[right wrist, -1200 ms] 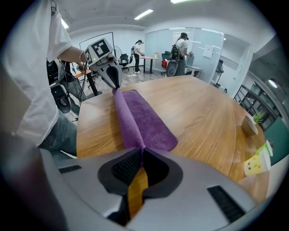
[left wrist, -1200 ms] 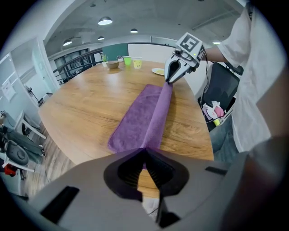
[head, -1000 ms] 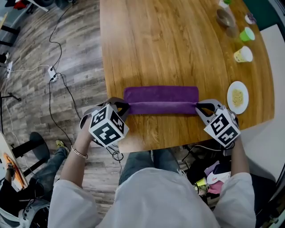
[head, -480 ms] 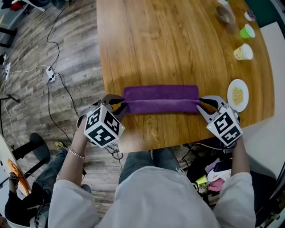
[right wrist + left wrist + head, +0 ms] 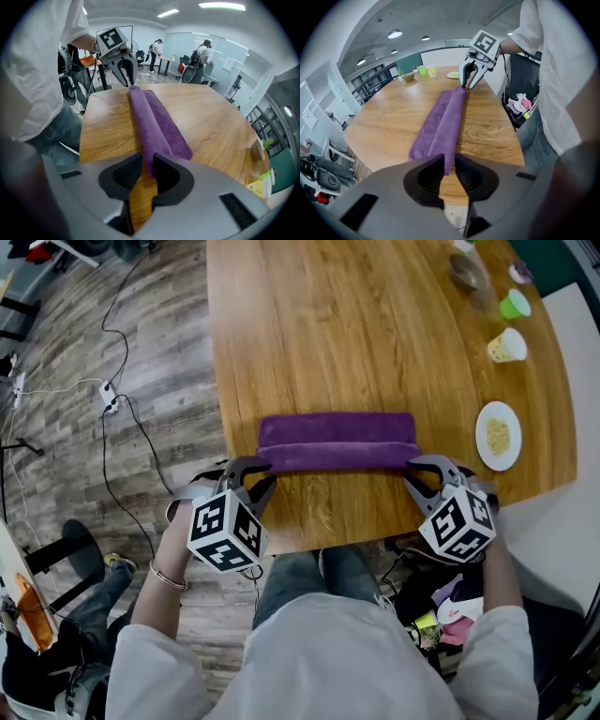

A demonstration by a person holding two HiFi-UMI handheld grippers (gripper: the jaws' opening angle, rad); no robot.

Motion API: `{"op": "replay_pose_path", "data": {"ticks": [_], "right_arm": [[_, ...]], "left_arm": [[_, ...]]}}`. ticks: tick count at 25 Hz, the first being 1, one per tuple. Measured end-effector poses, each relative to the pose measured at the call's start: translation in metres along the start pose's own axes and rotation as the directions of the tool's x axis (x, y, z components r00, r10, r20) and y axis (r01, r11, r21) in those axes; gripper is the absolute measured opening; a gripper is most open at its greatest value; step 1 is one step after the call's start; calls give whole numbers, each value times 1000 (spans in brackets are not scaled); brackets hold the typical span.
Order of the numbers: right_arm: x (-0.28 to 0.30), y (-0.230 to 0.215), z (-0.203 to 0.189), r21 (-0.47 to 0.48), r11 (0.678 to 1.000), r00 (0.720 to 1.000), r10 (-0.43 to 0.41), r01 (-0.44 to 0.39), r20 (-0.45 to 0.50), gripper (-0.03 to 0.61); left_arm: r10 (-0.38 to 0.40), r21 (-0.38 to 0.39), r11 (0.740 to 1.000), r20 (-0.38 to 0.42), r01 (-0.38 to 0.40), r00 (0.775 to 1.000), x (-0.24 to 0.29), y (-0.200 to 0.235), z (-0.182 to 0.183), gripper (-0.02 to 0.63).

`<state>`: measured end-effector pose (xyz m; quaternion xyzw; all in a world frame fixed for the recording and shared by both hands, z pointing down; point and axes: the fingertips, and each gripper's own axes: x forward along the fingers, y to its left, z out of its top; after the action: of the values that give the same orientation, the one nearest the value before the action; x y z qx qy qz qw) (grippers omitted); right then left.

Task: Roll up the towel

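Here, the left gripper (image 5: 262, 472) and the right gripper (image 5: 412, 474), jaws just eased slightly apart, straddle the 9 and 3 o'clock ends of the towel (image 5: 337, 442), likely releasing its rolled edge to regrip.

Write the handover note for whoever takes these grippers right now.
Left gripper: jaws have just been opening, now slightly apart, left end of the towel between them, not clamped.
Right gripper: the same at the right end.
Towel: crosswise near the table's front edge.
Done: near side rolled up.
Left: far side lies flat; regrip both ends and roll on.
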<state>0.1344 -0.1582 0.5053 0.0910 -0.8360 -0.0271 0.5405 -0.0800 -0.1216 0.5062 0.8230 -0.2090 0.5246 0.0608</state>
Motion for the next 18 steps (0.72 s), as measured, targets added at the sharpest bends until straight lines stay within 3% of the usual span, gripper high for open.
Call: {"op": "replay_pose_path", "data": {"ticks": [10, 18], "right_arm": [[21, 1, -12, -84, 996, 998, -36, 31, -48, 51], [19, 2, -8, -53, 999, 999, -7, 5, -44, 21]], "left_arm": [[36, 81, 996, -56, -32, 998, 29, 1, -12, 67], [42, 88, 996, -73, -35, 996, 25, 2, -15, 26]]}}
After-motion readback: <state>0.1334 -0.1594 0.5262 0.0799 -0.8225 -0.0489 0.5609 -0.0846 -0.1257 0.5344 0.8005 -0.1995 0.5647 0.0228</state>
